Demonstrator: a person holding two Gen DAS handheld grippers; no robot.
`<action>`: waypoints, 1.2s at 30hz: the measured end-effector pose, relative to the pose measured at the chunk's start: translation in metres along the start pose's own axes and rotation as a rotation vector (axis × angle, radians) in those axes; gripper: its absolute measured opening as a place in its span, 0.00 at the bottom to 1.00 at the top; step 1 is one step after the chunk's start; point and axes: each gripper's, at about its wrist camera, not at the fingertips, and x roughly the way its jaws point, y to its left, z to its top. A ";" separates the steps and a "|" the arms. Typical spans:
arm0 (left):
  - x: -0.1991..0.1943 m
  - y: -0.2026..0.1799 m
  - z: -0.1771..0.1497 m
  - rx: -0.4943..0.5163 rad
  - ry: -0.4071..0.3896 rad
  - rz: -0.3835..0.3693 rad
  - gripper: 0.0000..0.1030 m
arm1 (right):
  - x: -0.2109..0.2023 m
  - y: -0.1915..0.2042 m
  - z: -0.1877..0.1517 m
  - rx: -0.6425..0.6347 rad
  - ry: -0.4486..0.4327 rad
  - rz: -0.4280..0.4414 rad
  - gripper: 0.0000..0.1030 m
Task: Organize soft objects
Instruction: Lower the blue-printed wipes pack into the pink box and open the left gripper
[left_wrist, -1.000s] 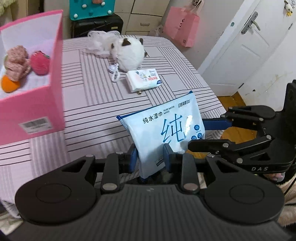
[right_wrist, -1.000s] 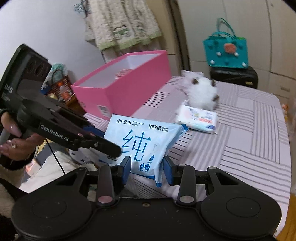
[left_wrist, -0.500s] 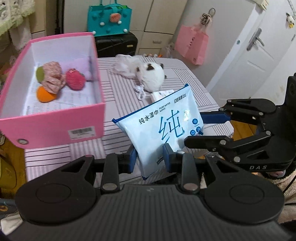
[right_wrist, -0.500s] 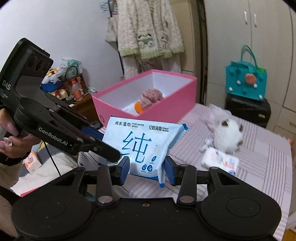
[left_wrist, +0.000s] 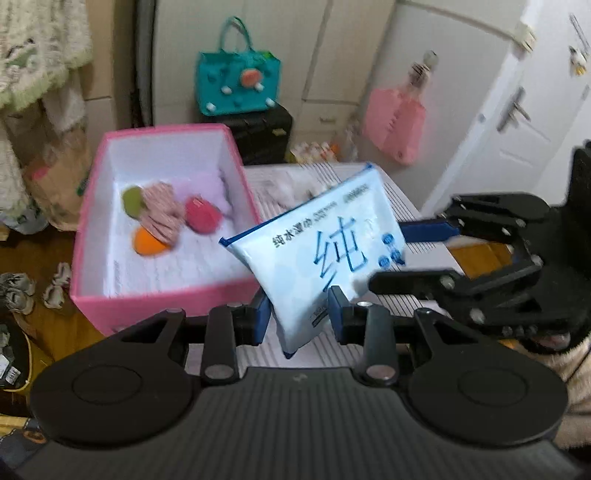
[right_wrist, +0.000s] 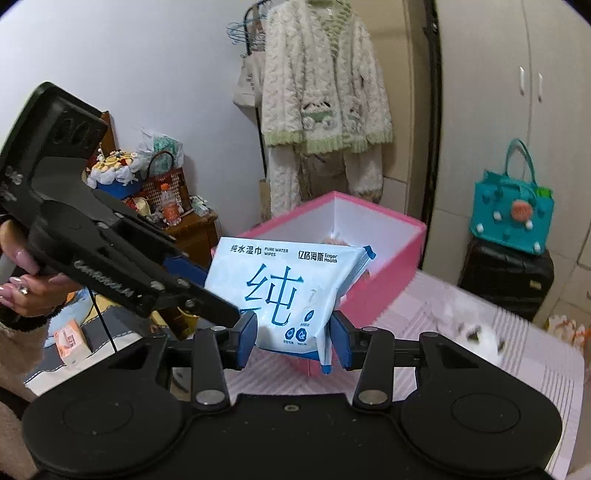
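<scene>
A light blue wet-wipes pack (left_wrist: 325, 251) hangs in the air, held at two ends. My left gripper (left_wrist: 299, 319) is shut on its lower corner. My right gripper (right_wrist: 293, 338) is shut on its other end; the pack also shows in the right wrist view (right_wrist: 284, 291). The pink box (left_wrist: 92, 236) stands on the striped table, left of the pack, and holds several small soft toys (left_wrist: 162, 218). In the right wrist view the pink box (right_wrist: 384, 273) sits just behind the pack. A white plush cat (right_wrist: 469, 332) lies on the table, blurred.
The striped tablecloth (right_wrist: 524, 376) covers the table. A teal bag (left_wrist: 236, 81) on a black suitcase (left_wrist: 266, 133) stands behind the table. A pink bag (left_wrist: 395, 125) hangs by the white door. Clothes (right_wrist: 325, 85) hang on the wall. Clutter lies on the floor at left.
Both grippers have lifted the wipes pack higher and carried it toward the pink box. The view now looks down into the box from above.
</scene>
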 end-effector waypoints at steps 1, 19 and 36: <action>0.001 0.010 0.006 -0.028 -0.026 0.005 0.31 | 0.005 0.000 0.005 -0.016 -0.005 0.002 0.48; 0.097 0.117 0.036 -0.199 0.059 0.088 0.36 | 0.150 -0.048 0.037 0.117 0.153 0.003 0.31; 0.112 0.134 0.023 -0.177 0.114 0.146 0.37 | 0.167 -0.045 0.039 0.087 0.258 -0.024 0.31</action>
